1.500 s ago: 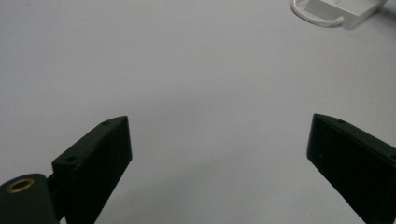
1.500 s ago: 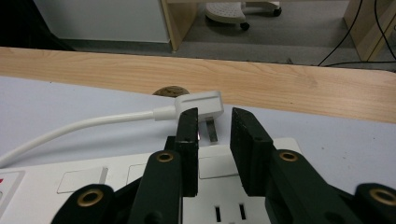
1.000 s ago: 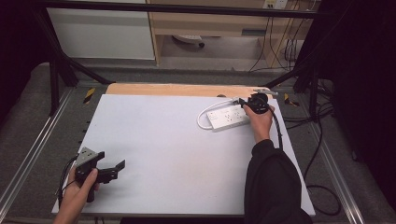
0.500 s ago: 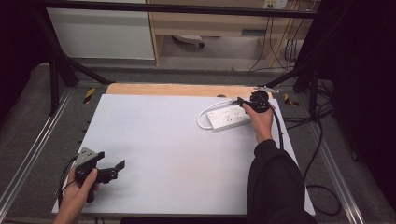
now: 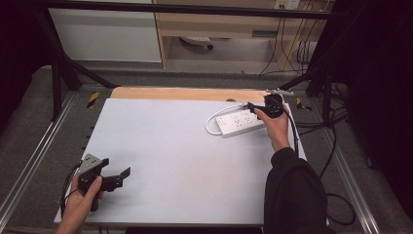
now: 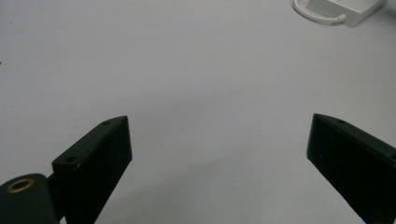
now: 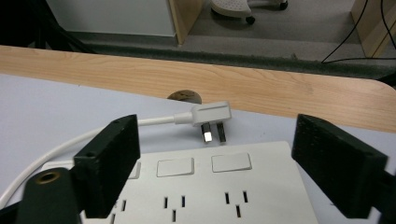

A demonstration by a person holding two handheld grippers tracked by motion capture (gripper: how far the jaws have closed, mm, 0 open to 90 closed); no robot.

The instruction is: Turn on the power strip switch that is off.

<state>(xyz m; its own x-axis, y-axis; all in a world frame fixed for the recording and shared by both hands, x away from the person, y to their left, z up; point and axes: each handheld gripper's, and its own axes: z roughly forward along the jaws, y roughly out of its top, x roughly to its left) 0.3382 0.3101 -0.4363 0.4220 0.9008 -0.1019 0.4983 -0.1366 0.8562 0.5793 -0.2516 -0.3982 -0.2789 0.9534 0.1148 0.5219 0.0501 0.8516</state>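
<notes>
1. One white power strip (image 5: 240, 123) lies flat near the far right corner of the white table (image 5: 185, 161). Its long axis runs roughly along the far edge, tilted a little so that its right end sits farther back than its left.
2. One white cable (image 5: 214, 118) leaves the strip's left end, loops out toward the table's middle and curves back along the strip's far side.
3. In the right gripper view the cable ends in one white plug (image 7: 211, 114), lying on the table just behind the strip with its metal prongs pointing toward the strip, near but not touching it.
4. The strip's top (image 7: 205, 186) shows two rocker switches fully, a third partly hidden behind the left jaw, and socket holes below them.
5. The right gripper (image 5: 269, 106) hangs over the strip's right end, close to the table's right edge; its jaws stand wide apart with nothing between them.
6. The left gripper (image 5: 109, 178) is held at the near left corner, well apart from the strip; its jaws are spread wide over bare tabletop (image 6: 196, 93).
7. Between the two grippers the white surface is open, from the left edge across the middle.
8. A bare wooden band (image 7: 280, 88) runs along the far edge behind the strip.
</notes>
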